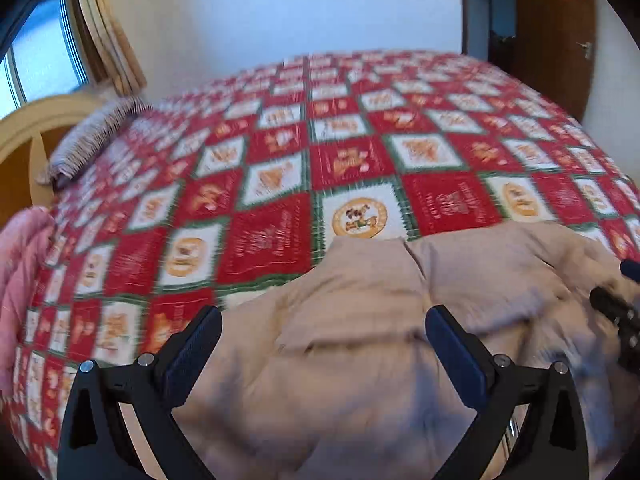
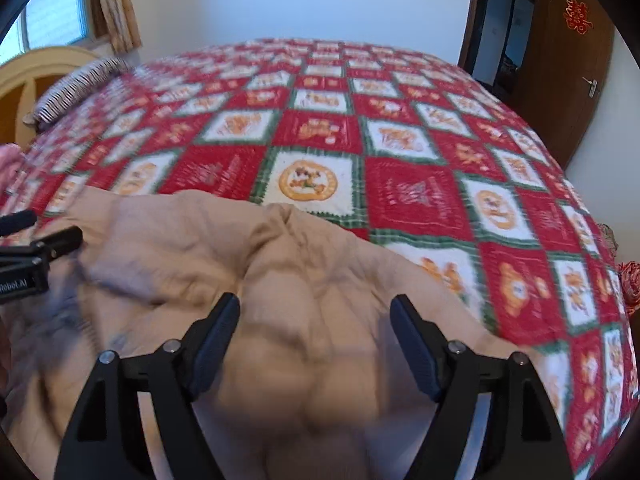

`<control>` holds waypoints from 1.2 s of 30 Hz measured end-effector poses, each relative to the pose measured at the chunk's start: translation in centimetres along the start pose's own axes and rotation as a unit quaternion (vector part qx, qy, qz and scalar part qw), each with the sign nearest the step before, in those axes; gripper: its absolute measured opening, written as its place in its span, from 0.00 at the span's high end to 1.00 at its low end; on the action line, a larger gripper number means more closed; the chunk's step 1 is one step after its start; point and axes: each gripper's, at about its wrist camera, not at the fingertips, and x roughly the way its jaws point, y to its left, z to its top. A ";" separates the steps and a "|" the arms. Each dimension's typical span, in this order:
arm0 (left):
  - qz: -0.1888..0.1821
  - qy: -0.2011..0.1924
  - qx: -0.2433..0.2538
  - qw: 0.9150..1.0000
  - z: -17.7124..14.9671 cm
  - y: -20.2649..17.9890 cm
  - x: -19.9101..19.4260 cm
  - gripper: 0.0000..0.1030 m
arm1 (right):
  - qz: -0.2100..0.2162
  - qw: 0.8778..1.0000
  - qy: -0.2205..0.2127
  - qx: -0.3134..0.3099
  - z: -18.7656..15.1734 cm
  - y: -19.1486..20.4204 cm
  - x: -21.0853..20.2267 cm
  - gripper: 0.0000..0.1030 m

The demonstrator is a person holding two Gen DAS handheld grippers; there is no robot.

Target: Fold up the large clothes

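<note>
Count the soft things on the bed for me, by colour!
Beige: 1, the puffy coat
Pink: 1, the bundle at the bed's edge
Striped: 1, the pillow
Total: 3

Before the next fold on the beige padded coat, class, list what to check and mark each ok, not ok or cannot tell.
1. Left gripper open, nothing pinched: ok.
2. Right gripper open, fingers clear of the fabric: ok.
3. Beige padded coat on the red, white and green checked bedspread: ok.
4. Coat lying smooth: not ok, rumpled.
5. Sleeves tucked in: cannot tell, blurred.
</note>
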 end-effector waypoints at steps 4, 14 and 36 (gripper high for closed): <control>0.005 -0.013 0.000 1.000 -3.0 1.3 -3.9 0.01 | 0.003 1.000 -0.021 0.006 -2.3 -1.1 -4.2 0.16; -0.002 -0.013 -0.008 1.000 -13.8 3.5 -10.7 0.01 | -0.008 1.000 0.010 0.021 -11.6 -3.2 -9.3 0.16; 0.015 0.009 -0.054 0.998 -28.2 6.8 -16.3 0.01 | 0.001 0.994 0.044 0.098 -24.6 -6.4 -16.4 0.15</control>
